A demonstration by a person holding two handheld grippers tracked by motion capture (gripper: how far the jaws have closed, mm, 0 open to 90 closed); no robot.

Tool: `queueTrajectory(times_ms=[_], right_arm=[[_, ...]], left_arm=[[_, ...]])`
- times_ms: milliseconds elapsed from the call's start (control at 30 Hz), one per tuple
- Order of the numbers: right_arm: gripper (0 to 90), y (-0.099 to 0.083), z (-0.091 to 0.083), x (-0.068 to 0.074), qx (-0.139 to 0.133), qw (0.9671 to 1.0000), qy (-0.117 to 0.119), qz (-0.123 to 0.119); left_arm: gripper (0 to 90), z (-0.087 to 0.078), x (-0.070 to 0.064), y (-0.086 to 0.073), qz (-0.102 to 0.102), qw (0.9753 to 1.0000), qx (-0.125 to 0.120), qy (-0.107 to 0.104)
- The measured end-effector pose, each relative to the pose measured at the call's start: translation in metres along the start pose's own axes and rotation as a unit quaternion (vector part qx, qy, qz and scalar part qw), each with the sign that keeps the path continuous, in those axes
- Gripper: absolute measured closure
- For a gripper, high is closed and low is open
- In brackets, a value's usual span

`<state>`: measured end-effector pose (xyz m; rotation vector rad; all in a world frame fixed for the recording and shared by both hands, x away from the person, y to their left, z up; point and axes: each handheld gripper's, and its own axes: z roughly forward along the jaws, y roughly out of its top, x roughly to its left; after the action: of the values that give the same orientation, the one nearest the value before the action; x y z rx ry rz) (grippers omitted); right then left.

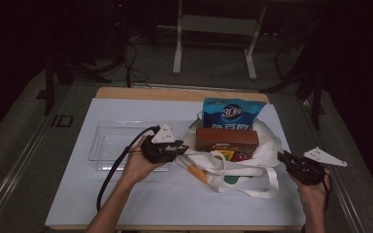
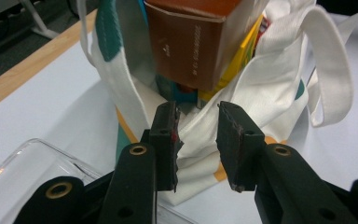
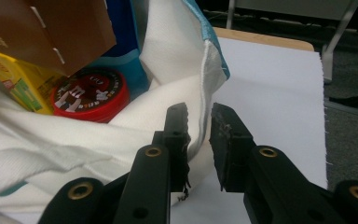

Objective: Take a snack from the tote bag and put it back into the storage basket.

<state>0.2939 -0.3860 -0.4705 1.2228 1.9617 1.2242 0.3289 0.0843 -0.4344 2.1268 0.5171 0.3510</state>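
1. White canvas tote bag [image 1: 233, 165] lies slumped on the bench [image 1: 126, 194], packed with a brown cardboard box [image 1: 227, 139], a blue snack pouch [image 1: 232, 114], a yellow carton [image 3: 14, 77] and a red round tin [image 3: 91, 94].
2. Left gripper [image 2: 196, 140] has its fingers parted around a fold of the bag's rim, not clamped.
3. Right gripper [image 3: 199, 135] likewise stands parted at the opposite cloth edge.
4. Judged step: taking hold of both sides of the bag's mouth. Next, each pair of fingers must close on cloth alone, clear of the straps.
5. Clear plastic tray [image 1: 111, 143] sits just left of the bag.
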Motion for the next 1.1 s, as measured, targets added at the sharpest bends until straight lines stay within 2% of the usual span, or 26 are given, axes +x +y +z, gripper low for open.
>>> queueTrajectory(times_ms=[333, 533, 667, 800, 1100], right_arm=[[75.4, -0.007, -0.016, -0.001, -0.001, 1.0000, 0.006, -0.007], [74.8, -0.012, -0.021, 0.004, 0.004, 0.9999, 0.007, -0.013], [74.9, -0.019, -0.021, 0.006, 0.017, 0.9997, 0.009, -0.015], [74.8, -0.025, -0.018, 0.007, 0.030, 0.9993, 0.011, -0.018], [73.8, -0.033, -0.014, 0.010, 0.042, 0.9989, 0.018, -0.013]], left_arm=[[68.2, -0.012, 0.011, 0.006, -0.009, 0.9997, -0.018, -0.013], [67.1, -0.012, 0.014, 0.015, 0.001, 0.9998, -0.013, -0.015], [63.2, -0.008, 0.016, 0.025, 0.010, 0.9993, -0.001, -0.035], [56.2, -0.004, 0.019, 0.033, 0.026, 0.9985, 0.018, -0.045], [50.0, 0.005, 0.026, 0.050, 0.049, 0.9958, 0.033, -0.070]])
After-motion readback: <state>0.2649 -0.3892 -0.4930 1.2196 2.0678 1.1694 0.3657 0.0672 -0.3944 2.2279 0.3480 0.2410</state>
